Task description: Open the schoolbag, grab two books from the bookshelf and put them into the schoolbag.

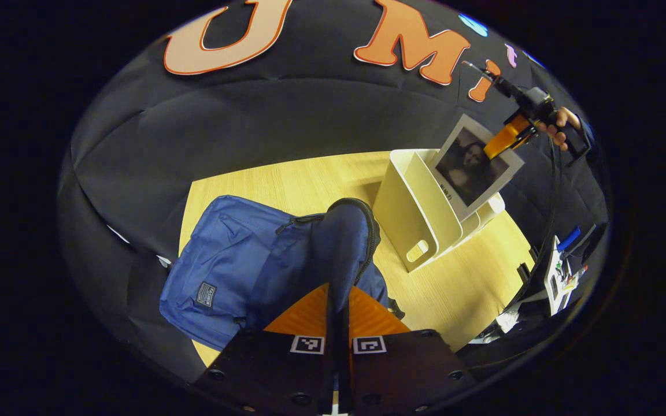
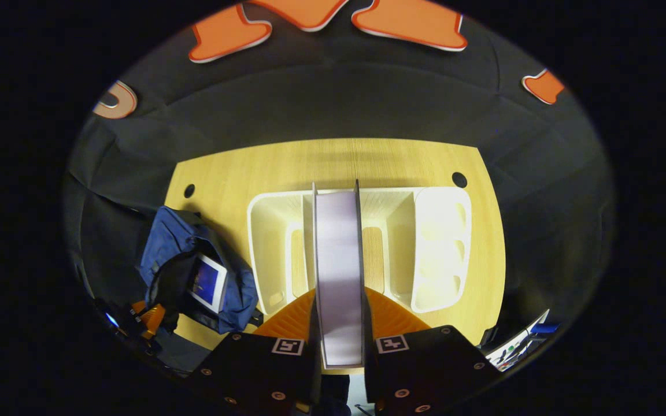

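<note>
While the blue schoolbag [image 1: 223,277] is lying open on the wooden worktop [image 1: 287,179], the left claw [image 1: 337,323] is pinching its raised flap [image 1: 347,242] between nearly closed fingers. Inside the bag, one book [image 2: 208,283] is already sitting. Above the white bookshelf [image 2: 443,248], the right claw [image 2: 340,341] is gripping a second book [image 2: 339,266] edge-on, both fingers pressing its covers
</note>
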Available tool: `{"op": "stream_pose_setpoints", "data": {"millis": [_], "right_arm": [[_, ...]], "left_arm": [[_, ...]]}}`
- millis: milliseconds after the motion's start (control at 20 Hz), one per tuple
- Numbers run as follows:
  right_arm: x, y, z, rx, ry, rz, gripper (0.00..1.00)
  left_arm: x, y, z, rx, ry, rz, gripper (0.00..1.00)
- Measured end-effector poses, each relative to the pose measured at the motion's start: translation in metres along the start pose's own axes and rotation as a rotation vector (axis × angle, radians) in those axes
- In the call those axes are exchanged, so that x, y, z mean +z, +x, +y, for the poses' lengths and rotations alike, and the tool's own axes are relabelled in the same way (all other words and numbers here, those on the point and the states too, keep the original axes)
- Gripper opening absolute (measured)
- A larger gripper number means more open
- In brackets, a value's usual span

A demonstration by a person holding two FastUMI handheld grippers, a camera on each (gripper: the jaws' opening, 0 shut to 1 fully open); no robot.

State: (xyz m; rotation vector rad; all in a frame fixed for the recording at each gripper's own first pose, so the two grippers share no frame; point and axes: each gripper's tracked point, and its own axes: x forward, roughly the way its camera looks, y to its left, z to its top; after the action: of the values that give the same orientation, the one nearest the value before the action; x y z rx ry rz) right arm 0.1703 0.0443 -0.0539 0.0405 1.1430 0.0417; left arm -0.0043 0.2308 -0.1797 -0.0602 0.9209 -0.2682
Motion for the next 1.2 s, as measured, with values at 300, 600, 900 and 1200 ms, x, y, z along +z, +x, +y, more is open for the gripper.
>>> {"op": "stream_pose_setpoints", "data": {"millis": [300, 600, 900, 1200], "right_arm": [[-0.007, -0.079, 0.004, 0.061, 0.021, -0.147, 0.3], [-0.058, -0.083, 0.055, 0.313, 0.145, -0.187, 0.29], [-0.093, -0.046, 0.113, 0.499, 0.261, -0.186, 0.29], [-0.125, 0.005, 0.174, 0.576, 0.281, -0.107, 0.28]], "left_arm": [[0.004, -0.005, 0.004, -0.011, -0.004, -0.019, 0.04], [0.003, -0.006, 0.006, -0.014, -0.013, -0.032, 0.04], [0.007, -0.011, 0.008, 0.0, -0.006, -0.049, 0.04], [0.006, -0.016, 0.007, 0.005, -0.019, -0.06, 0.04]]}}
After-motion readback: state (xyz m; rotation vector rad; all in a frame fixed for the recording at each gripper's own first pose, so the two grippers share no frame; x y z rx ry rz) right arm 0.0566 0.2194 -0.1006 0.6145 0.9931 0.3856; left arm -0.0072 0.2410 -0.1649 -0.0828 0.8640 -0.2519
